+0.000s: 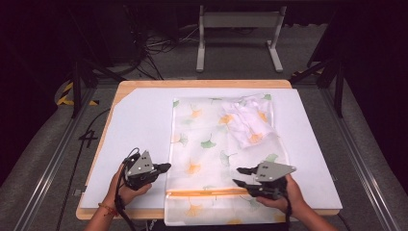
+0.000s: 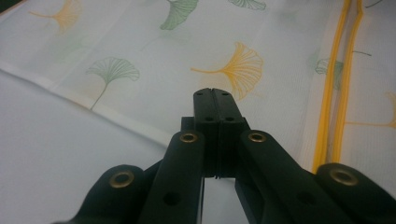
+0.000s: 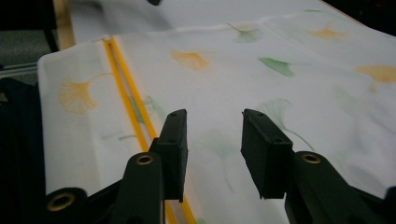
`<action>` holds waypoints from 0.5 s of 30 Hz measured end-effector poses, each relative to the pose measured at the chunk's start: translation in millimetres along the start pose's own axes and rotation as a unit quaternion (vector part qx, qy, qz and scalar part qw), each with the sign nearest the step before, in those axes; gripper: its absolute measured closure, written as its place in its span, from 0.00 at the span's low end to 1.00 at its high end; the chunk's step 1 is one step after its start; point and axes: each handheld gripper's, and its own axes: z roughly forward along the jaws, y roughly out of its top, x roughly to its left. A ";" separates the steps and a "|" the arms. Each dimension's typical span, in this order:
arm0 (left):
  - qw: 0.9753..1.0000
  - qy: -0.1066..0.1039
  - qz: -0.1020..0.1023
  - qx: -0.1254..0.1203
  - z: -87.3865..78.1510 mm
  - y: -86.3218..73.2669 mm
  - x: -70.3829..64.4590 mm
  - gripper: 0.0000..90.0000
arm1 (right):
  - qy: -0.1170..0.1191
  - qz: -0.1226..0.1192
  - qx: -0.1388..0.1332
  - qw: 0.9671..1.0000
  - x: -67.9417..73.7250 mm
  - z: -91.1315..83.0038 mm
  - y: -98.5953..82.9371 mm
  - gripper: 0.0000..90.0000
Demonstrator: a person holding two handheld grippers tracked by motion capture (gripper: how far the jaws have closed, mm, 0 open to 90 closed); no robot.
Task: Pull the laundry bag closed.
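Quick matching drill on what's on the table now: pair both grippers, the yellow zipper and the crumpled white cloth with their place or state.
1. left gripper
2. right gripper
3. yellow zipper
4. crumpled white cloth

A. jaws open, over the bag
B. far right part of the bag
C. jaws shut, at the bag's left edge
D. strip across the bag's near end

Pairs: 1-C, 2-A, 3-D, 4-B

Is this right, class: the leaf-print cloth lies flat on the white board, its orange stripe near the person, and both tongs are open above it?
One slip. The left tongs are shut, jaws pressed together, as the left gripper view shows. Only the right tongs are open. The cloth, white board and orange stripe are as stated.
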 end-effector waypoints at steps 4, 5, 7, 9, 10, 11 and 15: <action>1.000 -0.012 0.009 0.013 11.2 5.3 -0.7 1.00 | 0.043 -0.029 -0.002 0.999 16.9 27.4 21.2 0.69; 1.000 -0.018 0.012 0.021 17.6 7.5 0.5 1.00 | 0.050 -0.035 -0.001 0.998 20.2 33.0 25.2 0.69; 0.999 -0.025 0.016 0.027 23.3 9.7 1.9 1.00 | 0.063 -0.048 0.001 0.997 26.8 42.6 32.2 0.70; 0.999 -0.028 0.020 0.031 25.9 11.1 2.2 1.00 | 0.080 -0.056 0.000 0.995 33.8 51.2 38.3 0.72; 0.999 -0.033 0.027 0.033 27.9 12.5 1.6 1.00 | 0.085 -0.059 -0.001 0.995 36.9 54.6 40.8 0.73; 0.998 -0.041 0.027 0.027 27.4 12.5 0.9 1.00 | 0.088 -0.062 -0.001 0.994 39.1 57.0 42.4 0.74; 0.998 -0.043 0.032 0.028 23.6 9.5 -2.4 1.00 | 0.108 -0.071 0.000 0.992 51.9 70.5 50.2 0.80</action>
